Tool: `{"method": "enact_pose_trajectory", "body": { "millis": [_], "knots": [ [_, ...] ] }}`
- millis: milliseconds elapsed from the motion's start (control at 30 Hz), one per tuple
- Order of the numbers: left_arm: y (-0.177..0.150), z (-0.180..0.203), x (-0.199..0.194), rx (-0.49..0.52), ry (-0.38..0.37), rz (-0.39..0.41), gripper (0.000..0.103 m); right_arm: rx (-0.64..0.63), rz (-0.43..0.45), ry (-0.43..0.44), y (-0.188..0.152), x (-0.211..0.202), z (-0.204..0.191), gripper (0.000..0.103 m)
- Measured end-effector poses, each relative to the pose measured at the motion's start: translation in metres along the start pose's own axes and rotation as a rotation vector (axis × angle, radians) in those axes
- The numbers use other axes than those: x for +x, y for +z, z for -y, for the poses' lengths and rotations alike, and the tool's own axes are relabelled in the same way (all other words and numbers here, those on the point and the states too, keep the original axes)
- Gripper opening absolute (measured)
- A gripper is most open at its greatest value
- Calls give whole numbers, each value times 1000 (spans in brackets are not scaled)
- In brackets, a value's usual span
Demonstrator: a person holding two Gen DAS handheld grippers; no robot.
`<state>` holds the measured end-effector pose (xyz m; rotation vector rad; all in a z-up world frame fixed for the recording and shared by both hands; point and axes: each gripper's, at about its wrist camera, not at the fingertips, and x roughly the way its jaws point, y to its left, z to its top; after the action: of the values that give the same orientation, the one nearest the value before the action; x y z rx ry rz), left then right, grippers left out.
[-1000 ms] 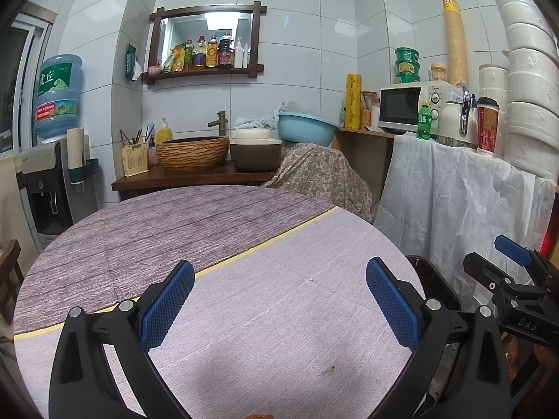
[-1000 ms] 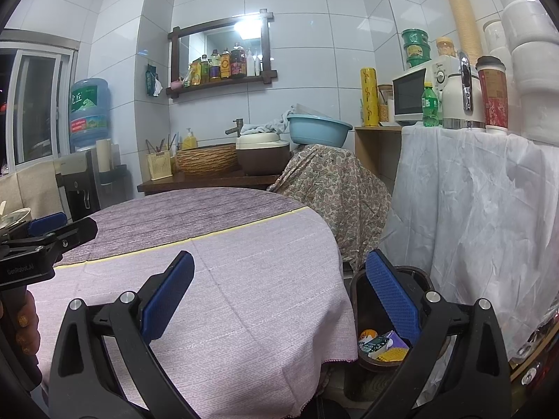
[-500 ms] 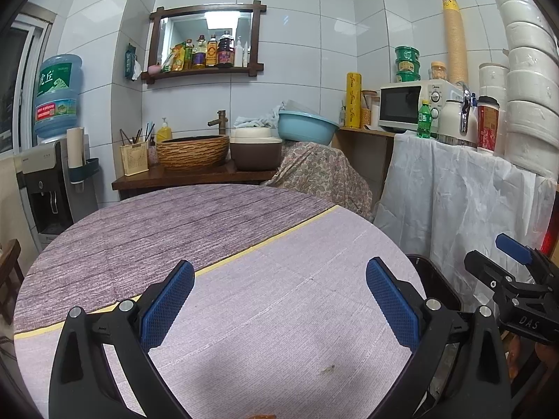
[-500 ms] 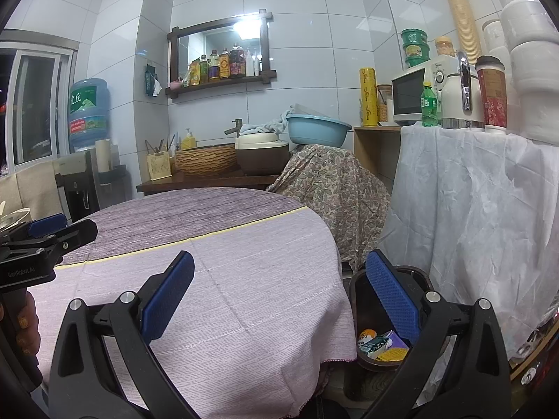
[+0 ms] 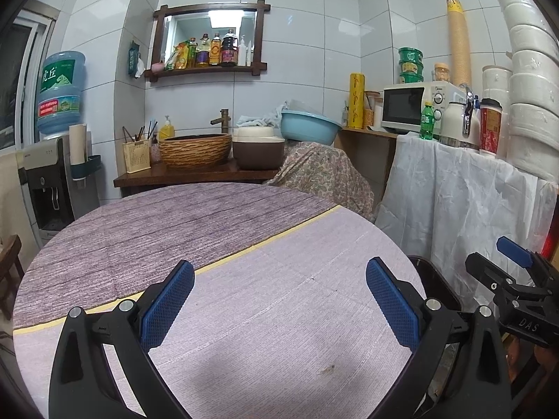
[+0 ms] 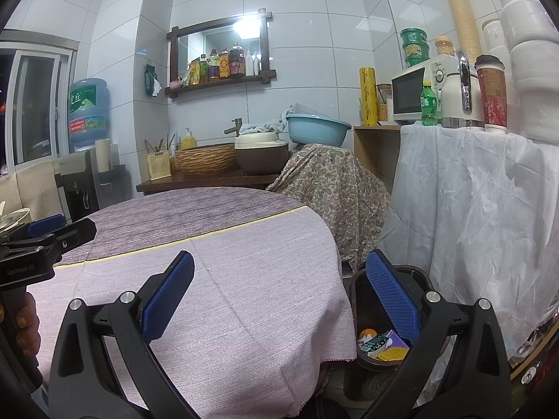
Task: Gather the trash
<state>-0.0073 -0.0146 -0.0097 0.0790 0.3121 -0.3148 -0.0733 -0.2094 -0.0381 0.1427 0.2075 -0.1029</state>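
My left gripper hangs open over the round table, nothing between its blue pads. A small brown stain marks the cloth just ahead of it. My right gripper is open too, straddling the table's right edge. Beside the table stands a dark trash bin holding colourful wrappers; the right pad covers part of its inside. The bin's rim shows in the left wrist view, where the right gripper appears at the far right. The left gripper shows at the left of the right wrist view.
A white-draped counter with a microwave, kettle and cups stands close on the right. A floral-covered object sits behind the table. A wooden sink shelf and a water dispenser line the back wall.
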Motion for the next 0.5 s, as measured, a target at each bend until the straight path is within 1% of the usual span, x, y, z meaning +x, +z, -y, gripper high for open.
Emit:
{"method": "enact_pose_trajectory", "body": {
  "millis": [500],
  "knots": [
    [0, 0, 0, 7, 7, -1, 98, -2, 2, -3, 0, -1, -2, 97]
  ]
}}
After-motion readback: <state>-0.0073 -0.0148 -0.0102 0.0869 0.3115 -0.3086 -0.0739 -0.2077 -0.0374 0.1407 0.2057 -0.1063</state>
